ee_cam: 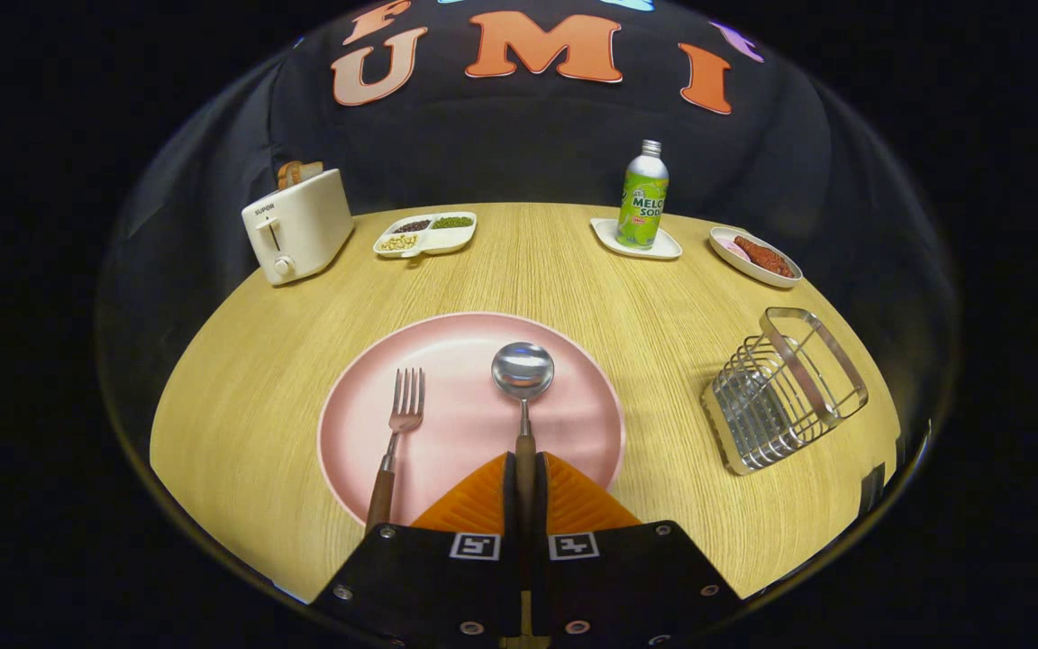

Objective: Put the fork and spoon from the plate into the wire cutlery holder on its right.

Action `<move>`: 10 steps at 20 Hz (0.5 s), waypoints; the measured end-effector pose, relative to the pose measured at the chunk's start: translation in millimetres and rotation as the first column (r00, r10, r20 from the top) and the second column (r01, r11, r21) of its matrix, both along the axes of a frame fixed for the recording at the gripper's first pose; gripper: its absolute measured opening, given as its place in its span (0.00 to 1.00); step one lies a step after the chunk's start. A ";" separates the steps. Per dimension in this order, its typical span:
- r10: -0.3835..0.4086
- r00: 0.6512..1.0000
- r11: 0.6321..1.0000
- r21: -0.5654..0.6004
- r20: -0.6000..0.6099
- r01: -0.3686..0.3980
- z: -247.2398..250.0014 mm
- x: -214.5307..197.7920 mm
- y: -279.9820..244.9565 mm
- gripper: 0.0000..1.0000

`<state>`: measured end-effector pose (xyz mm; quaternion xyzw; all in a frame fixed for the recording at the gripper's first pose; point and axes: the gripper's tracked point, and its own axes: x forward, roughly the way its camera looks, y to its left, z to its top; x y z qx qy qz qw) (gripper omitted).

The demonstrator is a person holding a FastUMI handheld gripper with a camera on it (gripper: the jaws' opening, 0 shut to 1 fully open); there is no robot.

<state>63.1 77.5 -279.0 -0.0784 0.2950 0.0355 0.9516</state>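
While the gripper (pixel 525 469) clamps the spoon (pixel 523 388), a plate (pixel 465 433) rests on the wooden table (pixel 528 261).

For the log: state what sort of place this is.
Likely a staged dining table in a recording booth: a pink plate with a fork, the gripper shut on the spoon, plus a toaster against a black cloth wall.

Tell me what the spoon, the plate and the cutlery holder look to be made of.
Spoon, its handle clamped between the tongs: polished metal bowl with mirror glare, handle brown, seemingly wood. Plate: matte pink, no glare, plastic or glazed ceramic. Cutlery holder: bare shiny metal wire with a flat metal rim.
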 end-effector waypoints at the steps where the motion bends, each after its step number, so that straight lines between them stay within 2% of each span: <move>1: 0.012 1.000 1.000 -0.004 -0.001 -0.012 9.0 0.0 -1.1 0.05; 4: 0.034 0.999 0.999 -0.006 0.016 -0.034 37.2 0.1 -6.5 0.05; 10: 0.021 1.000 0.999 0.030 0.013 -0.022 83.7 3.5 -36.6 0.05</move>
